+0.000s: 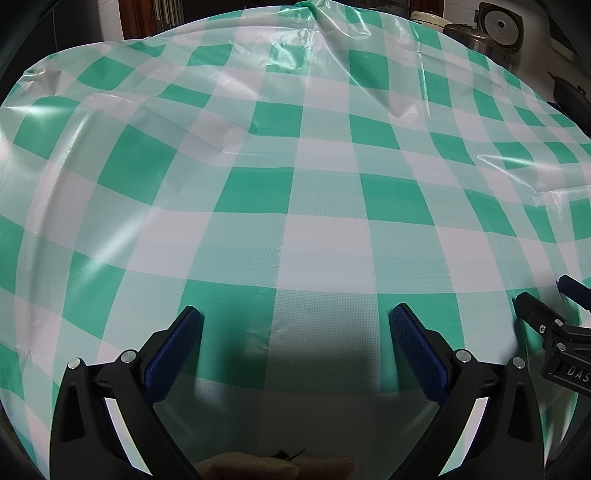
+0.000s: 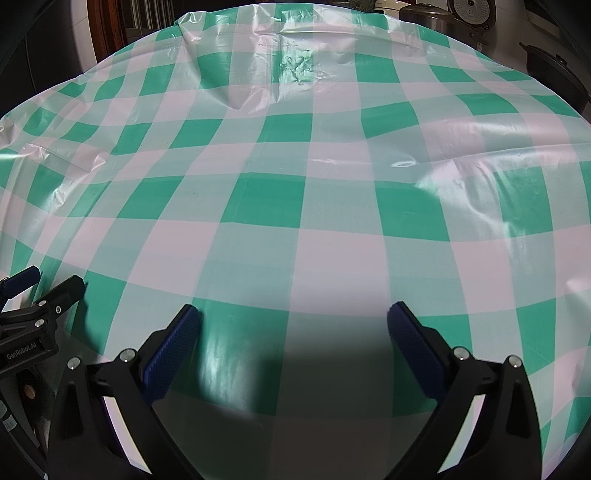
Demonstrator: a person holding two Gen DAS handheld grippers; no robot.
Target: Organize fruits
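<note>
No fruit shows in either view. My left gripper (image 1: pixel 295 317) hangs open just above a green-and-white checked plastic tablecloth (image 1: pixel 295 184), nothing between its blue pads (image 1: pixel 177 350). My right gripper (image 2: pixel 293 317) is also open over the same tablecloth (image 2: pixel 295 166), its pads (image 2: pixel 417 347) bare. Each gripper appears at the edge of the other's view: the right gripper (image 1: pixel 543 306) at the lower right of the left wrist view, the left gripper (image 2: pixel 44 288) at the lower left of the right wrist view. They stand side by side, close together.
The cloth is wrinkled and glossy, with raised folds toward the back. Beyond the far right edge stand a rice cooker (image 1: pixel 498 26) with its lid up, a metal pot (image 1: pixel 469 37) and a dark pan (image 2: pixel 554 74). A dark wooden cabinet (image 2: pixel 122 22) is at the back left.
</note>
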